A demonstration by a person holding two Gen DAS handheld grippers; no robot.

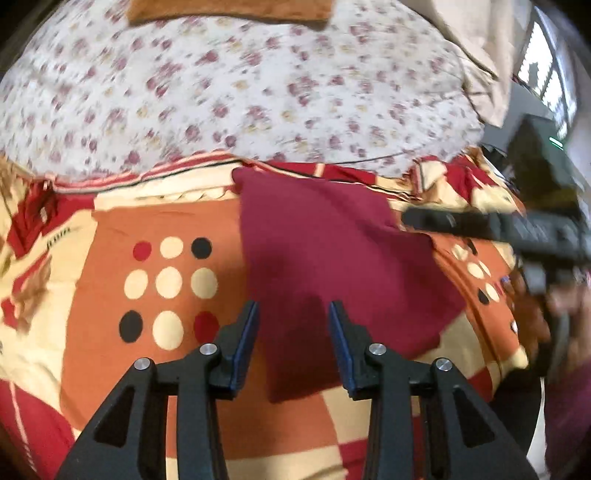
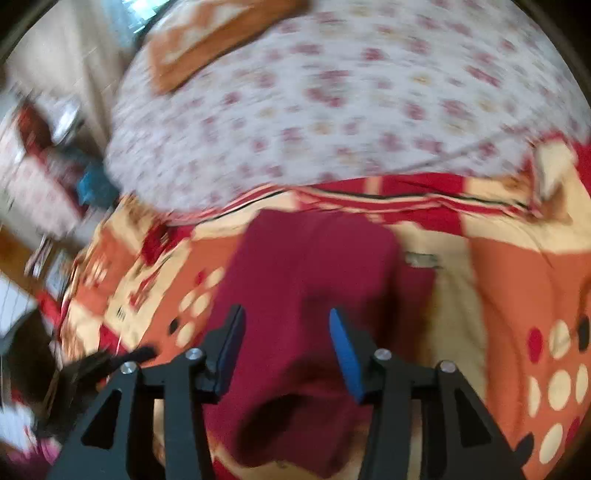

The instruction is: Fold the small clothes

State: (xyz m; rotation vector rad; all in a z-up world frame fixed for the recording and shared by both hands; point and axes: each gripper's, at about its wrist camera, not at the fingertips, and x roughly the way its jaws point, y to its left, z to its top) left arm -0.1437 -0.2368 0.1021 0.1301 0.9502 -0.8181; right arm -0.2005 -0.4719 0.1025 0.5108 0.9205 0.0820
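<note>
1. Because both views are smeared by motion, only the broad layout is sure: a bed takes up nearly everything, its far half under a white floral sheet (image 1: 236, 92) and its near half under a patterned bedspread (image 1: 155, 206) in red, orange and cream with rows of dots.
2. On that bedspread lies the maroon garment (image 1: 332, 258), the one piece of clothing in reach. In the left wrist view it is a flat, roughly four-sided shape with fairly straight edges; in the right wrist view the end nearest the camera shows a rounded opening, perhaps a sleeve or leg hole, though blur keeps me from saying which.
3. Judging by that tidy outline, at least one fold may be in; the loose open end suggests more folding or squaring is left. No finished stack is visible, apart from an orange cloth (image 1: 229, 11) lying flat at the far edge of the floral sheet.
4. The right gripper (image 2: 286, 350) hangs over the garment's middle with its jaws spread wide and nothing between them.
5. The left gripper (image 1: 293, 343) sits over the garment's left edge, jaws likewise wide apart and empty; I cannot tell whether either tip touches the cloth.
6. Next would likely be closing on an edge of the garment.
</note>
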